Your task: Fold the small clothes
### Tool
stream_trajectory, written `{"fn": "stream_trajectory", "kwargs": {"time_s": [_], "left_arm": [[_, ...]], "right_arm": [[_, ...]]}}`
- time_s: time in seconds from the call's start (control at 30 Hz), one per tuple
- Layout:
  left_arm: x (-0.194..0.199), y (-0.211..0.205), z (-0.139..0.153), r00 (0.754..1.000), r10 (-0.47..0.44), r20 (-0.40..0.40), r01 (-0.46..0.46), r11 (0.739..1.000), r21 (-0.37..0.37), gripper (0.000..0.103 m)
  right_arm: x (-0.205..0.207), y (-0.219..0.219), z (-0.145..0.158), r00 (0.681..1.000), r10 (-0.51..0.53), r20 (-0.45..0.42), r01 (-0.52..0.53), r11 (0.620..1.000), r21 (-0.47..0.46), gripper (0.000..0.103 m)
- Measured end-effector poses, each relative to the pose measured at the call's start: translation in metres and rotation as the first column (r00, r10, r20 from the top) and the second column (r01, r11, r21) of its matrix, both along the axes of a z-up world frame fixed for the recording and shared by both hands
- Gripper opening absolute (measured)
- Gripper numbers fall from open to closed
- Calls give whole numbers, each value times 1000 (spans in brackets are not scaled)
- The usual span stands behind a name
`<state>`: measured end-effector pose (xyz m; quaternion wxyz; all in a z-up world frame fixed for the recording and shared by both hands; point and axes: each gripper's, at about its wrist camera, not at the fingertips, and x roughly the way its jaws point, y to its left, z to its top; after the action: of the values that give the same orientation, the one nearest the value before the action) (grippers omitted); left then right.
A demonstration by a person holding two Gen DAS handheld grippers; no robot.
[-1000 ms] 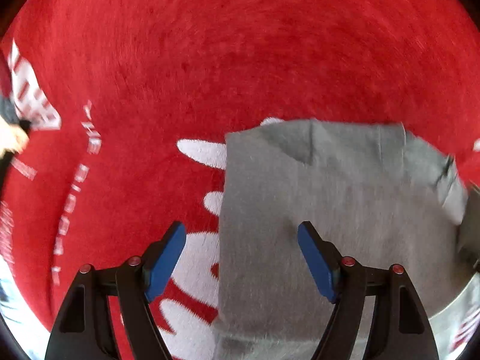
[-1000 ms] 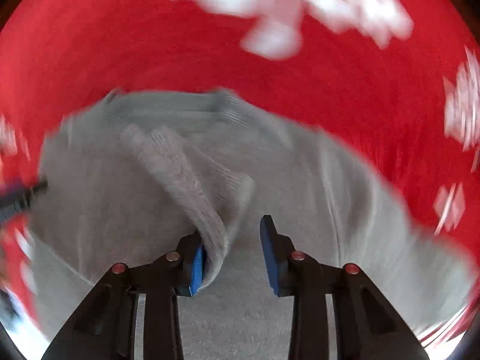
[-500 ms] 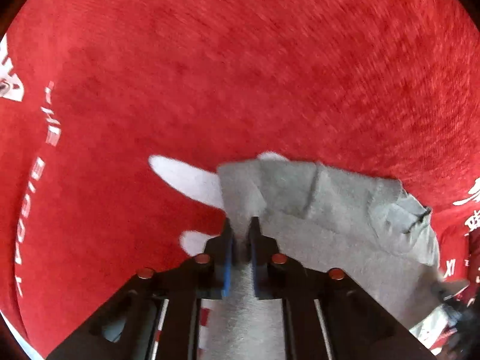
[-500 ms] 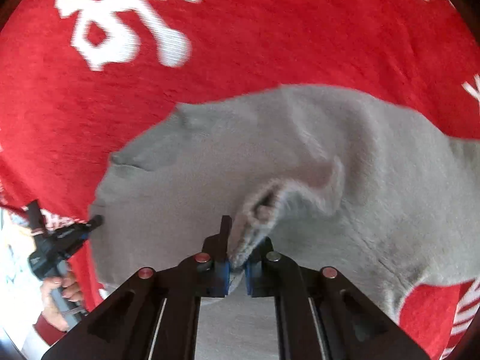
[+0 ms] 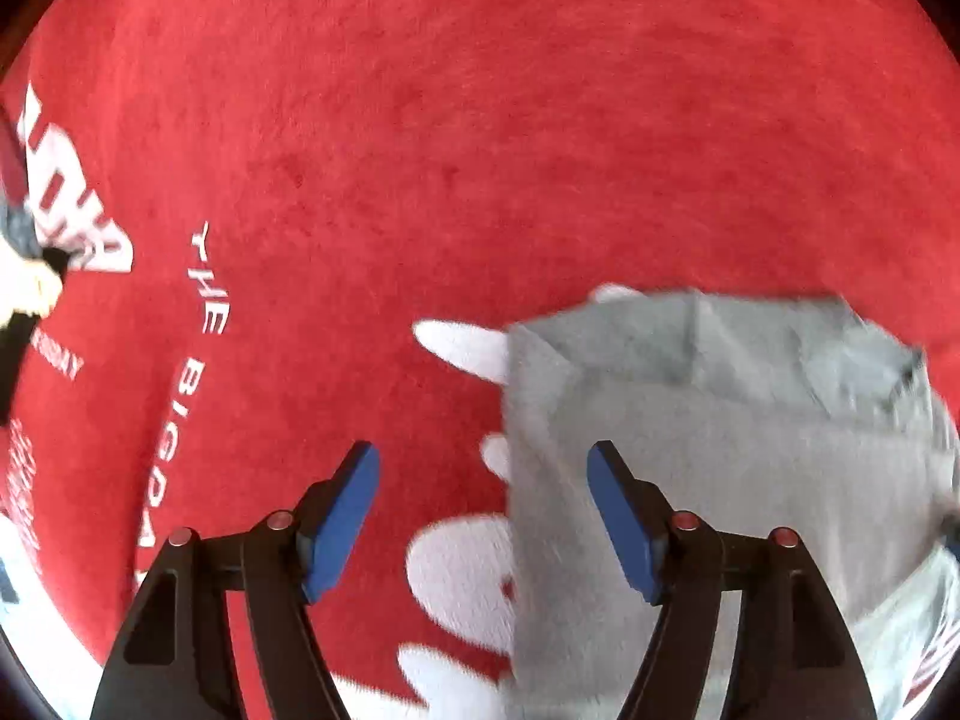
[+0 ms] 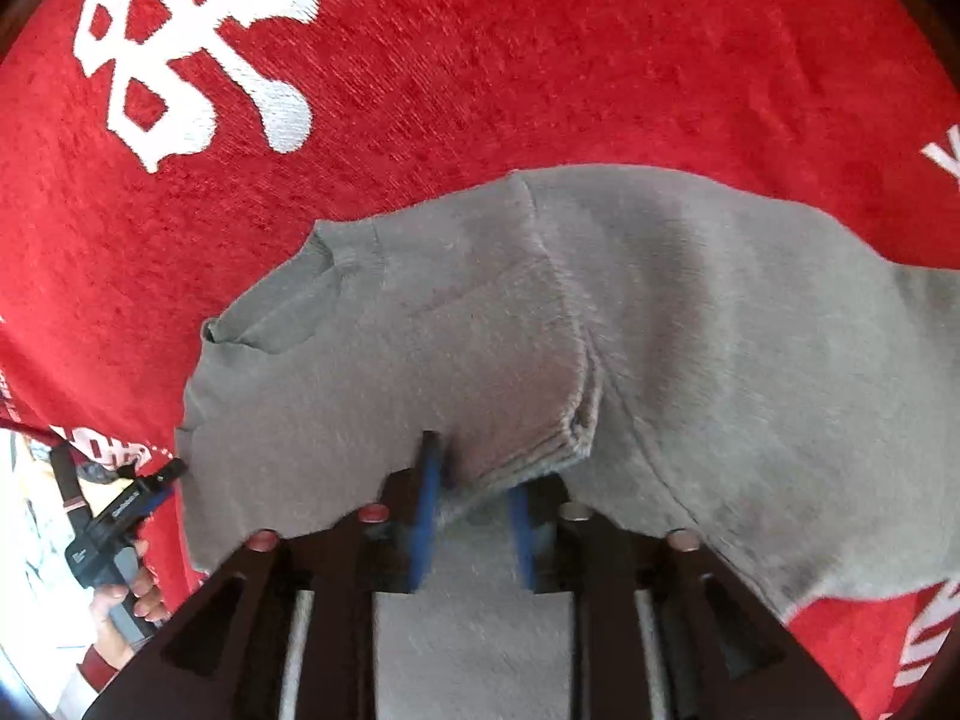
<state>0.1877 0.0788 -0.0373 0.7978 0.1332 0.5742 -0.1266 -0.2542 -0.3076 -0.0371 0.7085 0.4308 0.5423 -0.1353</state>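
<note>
A small grey garment (image 5: 720, 480) lies on a red cloth (image 5: 480, 150) printed in white. My left gripper (image 5: 483, 462) hovers over the garment's left edge, jaws opening, with nothing pinched between the blue pads (image 5: 345, 516). In the right wrist view the same grey garment (image 6: 720, 330) has a sleeve (image 6: 516, 360) folded across its body. The sleeve's end lies loosely between the opening jaws of my right gripper (image 6: 474, 474). The left gripper (image 6: 171, 471) and the hand holding it show at the lower left, by the garment's corner.
White characters (image 6: 198, 60) and lettering (image 5: 204, 282) are printed on the red cloth. The cloth's edge and a pale floor (image 6: 30, 540) lie at the lower left of the right wrist view. A blurred pale and dark shape (image 5: 24, 282) sits at the left wrist view's left edge.
Half a second ago both grippers were shut on grey cloth; now both stand open. The left one has drawn back from the garment's edge. The sleeve now lies flat across the body.
</note>
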Motion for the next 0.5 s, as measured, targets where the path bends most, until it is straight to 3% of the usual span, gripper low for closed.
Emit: {"fn": "stream_trajectory", "kwargs": {"time_s": [0.07, 0.2, 0.5], "left_arm": [[-16, -9, 5, 1000, -24, -5, 24, 1000, 17, 73], [-51, -51, 11, 997, -79, -20, 80, 995, 60, 73], [-127, -113, 17, 975, -201, -96, 207, 977, 58, 73]], "right_arm": [[-2, 4, 7, 999, 26, -29, -27, 999, -32, 50], [-13, 11, 16, 997, 39, -63, -43, 998, -52, 51], [-49, 24, 29, 993, 75, -92, -80, 996, -51, 55]]}}
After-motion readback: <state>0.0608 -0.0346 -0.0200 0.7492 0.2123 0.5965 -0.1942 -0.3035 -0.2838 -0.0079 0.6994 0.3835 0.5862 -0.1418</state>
